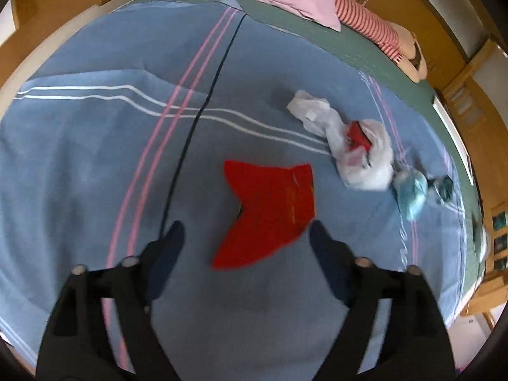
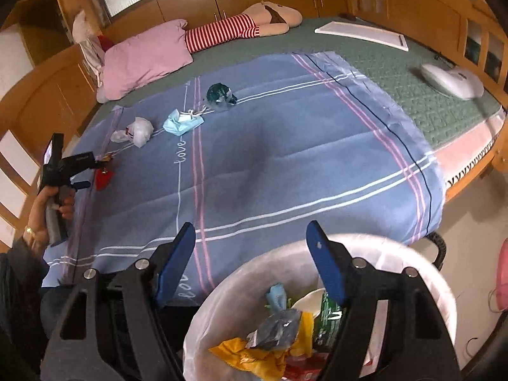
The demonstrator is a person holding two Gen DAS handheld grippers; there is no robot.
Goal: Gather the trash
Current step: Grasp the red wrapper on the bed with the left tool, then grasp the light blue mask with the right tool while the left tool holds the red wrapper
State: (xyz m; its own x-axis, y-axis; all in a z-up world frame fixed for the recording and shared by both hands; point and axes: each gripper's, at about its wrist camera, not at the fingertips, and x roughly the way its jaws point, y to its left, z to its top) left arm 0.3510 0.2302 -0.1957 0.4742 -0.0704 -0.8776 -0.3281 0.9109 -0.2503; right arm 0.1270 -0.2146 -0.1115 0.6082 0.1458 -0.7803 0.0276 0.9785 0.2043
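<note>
My left gripper (image 1: 246, 231) is open just above a flat red wrapper (image 1: 270, 212) on the blue blanket (image 1: 95, 158), its jaws on either side of the wrapper's near end. The gripper also shows in the right wrist view (image 2: 84, 174) over the red wrapper (image 2: 103, 177). Beyond lie a white plastic bag (image 1: 358, 146) with red inside, a light blue face mask (image 1: 411, 195) and a dark teal crumpled wrapper (image 1: 444, 187). My right gripper (image 2: 250, 238) is open and empty above the white-lined trash bin (image 2: 412, 263), which holds several wrappers.
A pink pillow (image 2: 146, 54) and a striped plush doll (image 2: 241, 28) lie at the head of the bed. A white board (image 2: 362, 35) and a white device (image 2: 451, 77) rest on the green mattress (image 2: 428, 111). Wooden cabinets surround the bed.
</note>
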